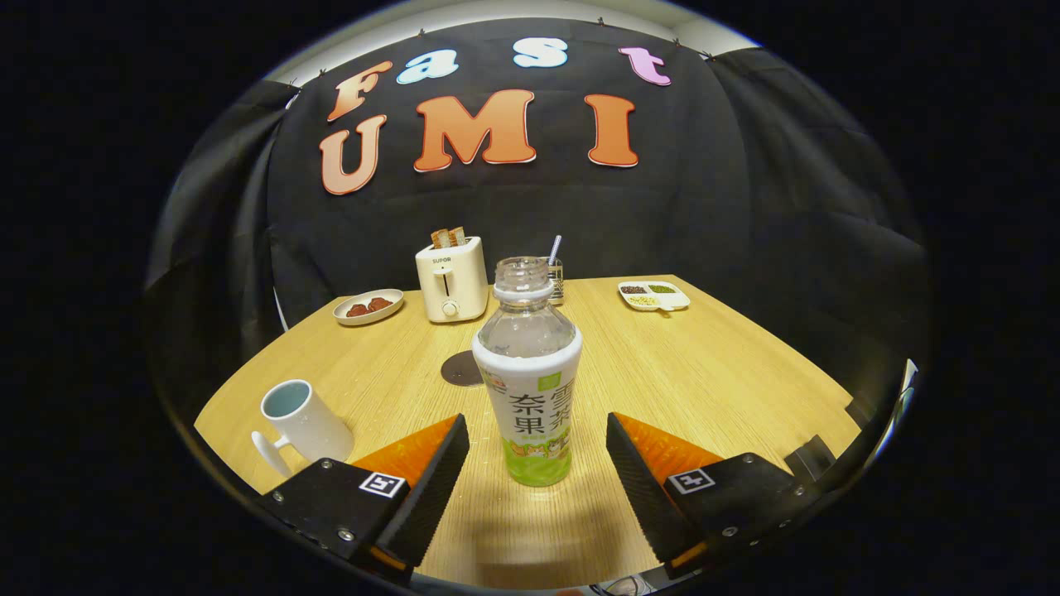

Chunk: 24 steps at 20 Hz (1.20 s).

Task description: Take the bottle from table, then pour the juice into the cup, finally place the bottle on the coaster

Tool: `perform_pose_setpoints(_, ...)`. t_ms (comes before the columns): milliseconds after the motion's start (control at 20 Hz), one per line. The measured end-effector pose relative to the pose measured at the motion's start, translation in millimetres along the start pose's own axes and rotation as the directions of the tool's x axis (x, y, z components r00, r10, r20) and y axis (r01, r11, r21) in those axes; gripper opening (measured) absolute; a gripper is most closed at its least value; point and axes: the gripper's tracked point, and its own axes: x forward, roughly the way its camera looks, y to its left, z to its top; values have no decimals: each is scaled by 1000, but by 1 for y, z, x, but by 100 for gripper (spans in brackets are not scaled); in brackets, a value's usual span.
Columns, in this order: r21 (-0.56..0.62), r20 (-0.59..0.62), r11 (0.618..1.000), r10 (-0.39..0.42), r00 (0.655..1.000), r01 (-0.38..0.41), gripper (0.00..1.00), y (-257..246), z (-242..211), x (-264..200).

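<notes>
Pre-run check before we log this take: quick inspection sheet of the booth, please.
Surface: round wooden table, bare around the bottle.
Job's things: bottle upright, uncapped, standing between the fingers; white cup beside the left finger; dark coaster just beyond the bottle.
Clutter: toaster with toast; small plate with red food; divided dish; glass with straw behind the bottle.
Grippers: gripper open, fingers apart from the bottle.
Cables: a wire loop below the table edge.
Surroundings: black cloth wall.
</notes>
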Motion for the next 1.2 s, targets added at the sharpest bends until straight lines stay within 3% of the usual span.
perform_pose_setpoints(350, -39, -58, 999, 8, 998, -10, 97, 6, -11, 25)
perform_pose_setpoints(500, -56, -62, 998, -5, 998, 2, 83, 6, -12, 31)
perform_pose_setpoints(650, -55, -88, 998, -1, 996, -4, 63, 8, -13, 29)
perform_pose_setpoints(750, -71, -106, 997, -4, 994, -4, 59, 13, -14, 24)
perform_pose_setpoints(1050, -216, -108, 974, -89, 990, 64, 58, 16, -3, 2)
perform_pose_setpoints(1200, -329, -79, 938, -138, 987, 105, 58, 19, 9, -4)
